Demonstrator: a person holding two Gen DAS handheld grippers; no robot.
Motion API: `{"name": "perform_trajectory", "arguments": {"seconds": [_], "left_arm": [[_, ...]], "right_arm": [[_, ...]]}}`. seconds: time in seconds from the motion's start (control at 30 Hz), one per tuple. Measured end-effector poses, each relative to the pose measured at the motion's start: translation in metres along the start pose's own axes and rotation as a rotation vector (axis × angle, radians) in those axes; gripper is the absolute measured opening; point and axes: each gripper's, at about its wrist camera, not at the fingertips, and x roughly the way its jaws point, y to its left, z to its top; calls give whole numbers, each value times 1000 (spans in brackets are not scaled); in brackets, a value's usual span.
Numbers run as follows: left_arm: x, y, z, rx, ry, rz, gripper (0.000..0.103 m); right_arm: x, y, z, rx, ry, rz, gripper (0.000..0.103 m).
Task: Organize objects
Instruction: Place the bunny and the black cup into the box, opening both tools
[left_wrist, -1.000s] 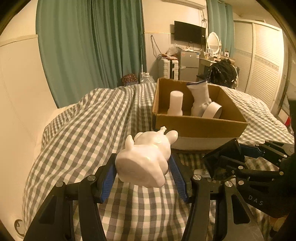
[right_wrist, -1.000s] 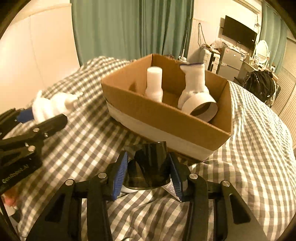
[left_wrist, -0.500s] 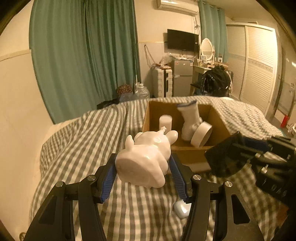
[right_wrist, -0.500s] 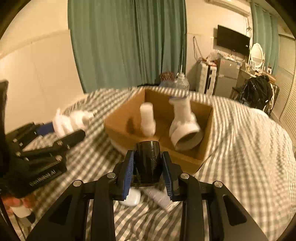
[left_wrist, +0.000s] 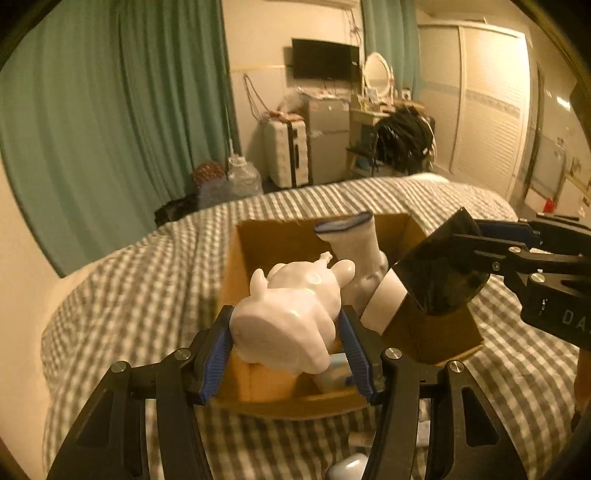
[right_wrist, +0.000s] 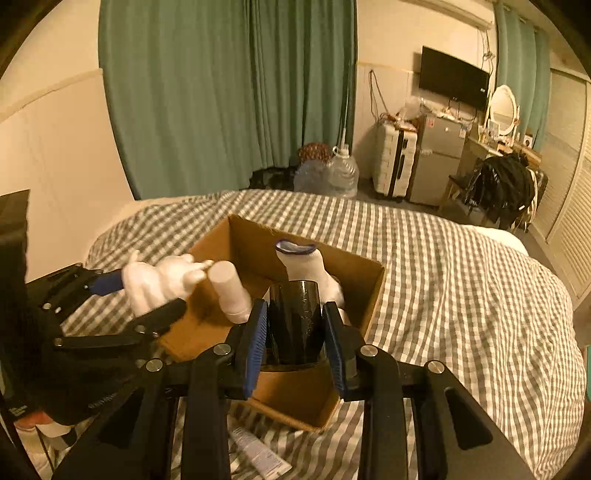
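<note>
My left gripper (left_wrist: 288, 343) is shut on a white animal figurine (left_wrist: 291, 314) and holds it above the near left part of the open cardboard box (left_wrist: 255, 251). My right gripper (right_wrist: 295, 332) is shut on a black cup (right_wrist: 295, 325), held above the box's (right_wrist: 369, 291) near right side. The figurine (right_wrist: 159, 280) and left gripper also show in the right wrist view. Inside the box stand a white vase with a blue rim (right_wrist: 303, 262) and a white cylinder (right_wrist: 231, 288).
The box sits on a checked bedspread (right_wrist: 443, 277). A white tube (right_wrist: 258, 454) and a small white object (left_wrist: 347, 467) lie on the bed in front of the box. Green curtains, a fridge and a suitcase stand beyond the bed.
Both grippers have risen and moved forward with their loads, from in front of the box to above it.
</note>
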Motion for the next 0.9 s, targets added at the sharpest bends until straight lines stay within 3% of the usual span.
{"name": "perform_trajectory", "arguments": {"seconds": [0.27,0.37,0.4,0.43,0.47,0.5,0.7,0.9], "left_arm": [[37,-6,-4,8,39,-27,58],[38,-5,-2,7,43,-33,61],[38,-6,-2,4,44,-37,68],[36,-6,-3,0,44,-35,75],[34,-7,-4,-3,38,-22,88],[30,-8,-4,-4,28,-16,91],[4,-3,-9,-23,-18,11,94],[-33,21,-13,-146,-69,90,94]], "right_arm": [[29,-24,-7,100,75,107,31],[28,-31,-8,138,77,124,31],[28,-32,-8,143,75,128,31],[26,-33,-7,145,72,130,32],[23,-33,-7,145,66,125,40],[20,-33,-6,144,56,117,50],[-8,-27,-4,112,-23,95,53],[-37,-12,-9,36,-72,115,53]]}}
